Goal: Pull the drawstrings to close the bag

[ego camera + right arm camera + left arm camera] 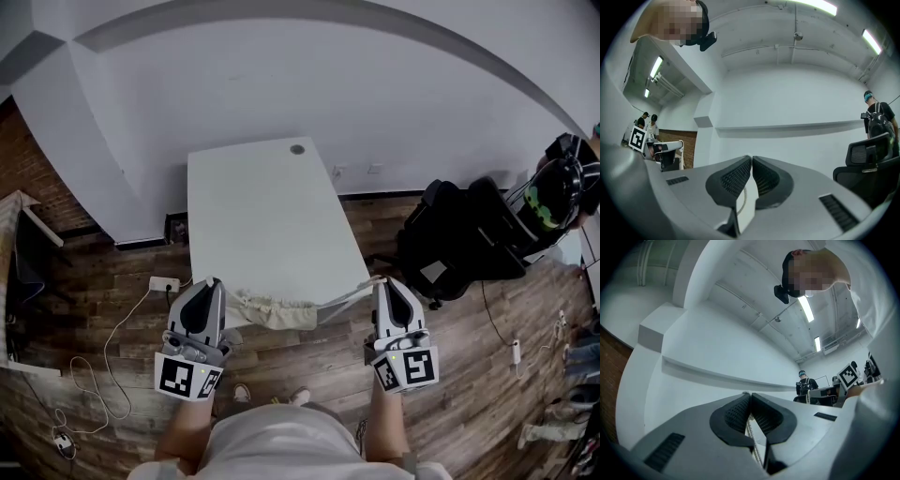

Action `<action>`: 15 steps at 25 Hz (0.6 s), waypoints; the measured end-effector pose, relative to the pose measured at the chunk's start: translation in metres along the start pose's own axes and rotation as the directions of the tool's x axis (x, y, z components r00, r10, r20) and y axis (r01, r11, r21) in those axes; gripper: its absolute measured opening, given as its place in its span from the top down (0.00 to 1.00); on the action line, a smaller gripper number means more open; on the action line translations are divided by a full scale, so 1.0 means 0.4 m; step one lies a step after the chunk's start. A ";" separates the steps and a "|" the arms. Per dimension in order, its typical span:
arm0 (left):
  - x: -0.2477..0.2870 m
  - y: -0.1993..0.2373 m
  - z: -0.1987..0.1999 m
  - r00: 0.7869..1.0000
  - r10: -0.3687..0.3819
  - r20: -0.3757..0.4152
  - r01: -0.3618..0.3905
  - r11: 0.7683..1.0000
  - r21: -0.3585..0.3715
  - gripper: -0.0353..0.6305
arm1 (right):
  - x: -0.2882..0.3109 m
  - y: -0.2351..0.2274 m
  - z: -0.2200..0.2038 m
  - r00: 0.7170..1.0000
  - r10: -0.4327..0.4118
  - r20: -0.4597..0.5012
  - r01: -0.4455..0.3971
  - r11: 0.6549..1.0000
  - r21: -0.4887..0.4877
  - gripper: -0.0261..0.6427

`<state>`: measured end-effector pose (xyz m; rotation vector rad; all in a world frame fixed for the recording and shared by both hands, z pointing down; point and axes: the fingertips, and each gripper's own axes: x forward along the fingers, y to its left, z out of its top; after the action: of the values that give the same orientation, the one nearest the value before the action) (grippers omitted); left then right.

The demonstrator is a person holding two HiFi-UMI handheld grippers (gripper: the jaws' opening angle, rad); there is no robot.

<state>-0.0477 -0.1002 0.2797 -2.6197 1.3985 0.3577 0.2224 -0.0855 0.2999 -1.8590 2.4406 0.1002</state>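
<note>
Bag (277,312) bunched at desk's (262,206) near edge, contents unseen; left gripper (208,284) and right gripper (388,283) each clamp a drawstring (347,295); only the gripper views show cord between jaws.

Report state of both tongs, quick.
Left tongs: closed on the left drawstring.
Right tongs: closed on the right drawstring.

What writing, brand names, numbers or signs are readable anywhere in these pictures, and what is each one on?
No words or numbers can be read in any view.
Cubes on the left gripper and right gripper: black-and-white square patterns, not letters.
Small wall plates behind the table: too small to read.
Bag: no print visible.
</note>
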 end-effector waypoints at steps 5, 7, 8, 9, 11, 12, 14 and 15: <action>-0.012 0.001 0.011 1.000 0.009 0.008 -0.009 1.000 0.010 0.91 | -0.007 0.014 0.015 1.000 0.011 0.001 -0.011 1.000 -0.025 0.90; -0.018 0.001 0.014 1.000 0.010 0.010 -0.010 1.000 0.013 0.91 | -0.009 0.012 0.019 1.000 0.007 0.004 -0.007 0.999 -0.031 0.90; -0.021 0.004 0.015 1.000 0.011 0.010 -0.011 1.000 0.014 0.91 | -0.009 0.011 0.022 1.000 0.003 0.006 -0.003 0.999 -0.033 0.90; -0.024 0.007 0.015 1.000 0.013 0.009 -0.013 1.000 0.015 0.91 | -0.009 0.009 0.025 1.000 -0.001 0.008 0.001 0.999 -0.034 0.90; -0.027 0.015 0.010 1.000 0.019 0.005 -0.019 1.000 0.014 0.91 | -0.008 0.008 0.025 1.000 -0.005 0.010 0.006 0.999 -0.034 0.90; -0.028 0.018 0.007 1.000 0.022 0.002 -0.022 1.000 0.011 0.91 | -0.007 0.007 0.023 1.000 -0.006 0.009 0.006 0.999 -0.035 0.90; -0.027 0.020 0.001 1.000 0.025 -0.002 -0.025 1.000 0.007 0.91 | -0.006 0.007 0.017 1.000 -0.004 0.003 0.004 0.999 -0.035 0.90; -0.027 0.019 -0.001 1.000 0.025 -0.004 -0.025 1.000 0.007 0.91 | -0.005 0.007 0.014 1.000 -0.003 -0.001 0.003 0.999 -0.036 0.90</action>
<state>-0.0596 -0.0960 0.2830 -2.6010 1.4325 0.3502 0.2203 -0.0824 0.2944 -1.8771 2.4525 0.1438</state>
